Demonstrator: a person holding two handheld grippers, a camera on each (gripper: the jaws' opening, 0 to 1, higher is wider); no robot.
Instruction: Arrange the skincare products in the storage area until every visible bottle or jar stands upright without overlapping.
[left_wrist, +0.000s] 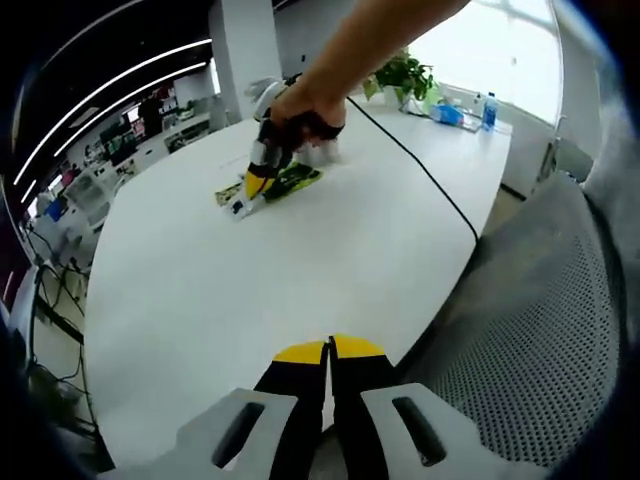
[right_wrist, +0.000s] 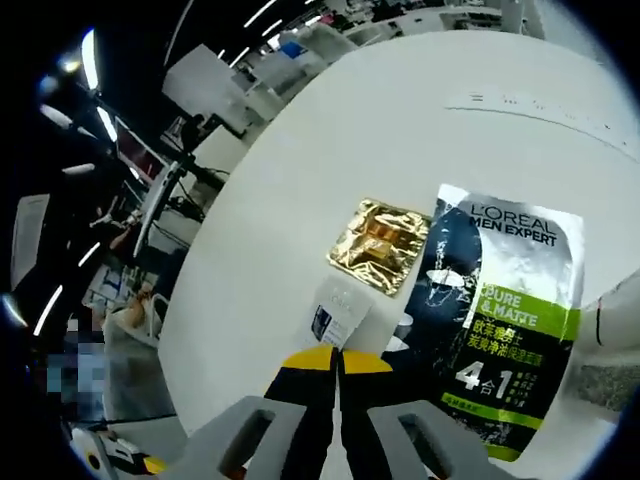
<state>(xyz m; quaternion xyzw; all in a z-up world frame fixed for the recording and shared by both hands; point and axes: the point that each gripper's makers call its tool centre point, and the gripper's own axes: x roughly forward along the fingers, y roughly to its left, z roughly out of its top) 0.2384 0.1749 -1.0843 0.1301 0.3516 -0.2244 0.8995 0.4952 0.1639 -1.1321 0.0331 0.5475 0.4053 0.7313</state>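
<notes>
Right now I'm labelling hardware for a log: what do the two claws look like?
Each claw has black jaws with yellow tips rising from pale grey housings: the left claw, the right claw. In the left gripper view, a bare-armed hand grips the right claw, and a black cable trails across the white table.

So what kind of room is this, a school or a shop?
Probably an office. There is a big white table with a mesh chair pulled up to it, a potted plant by a bright window, and rows of desks in the background.
</notes>
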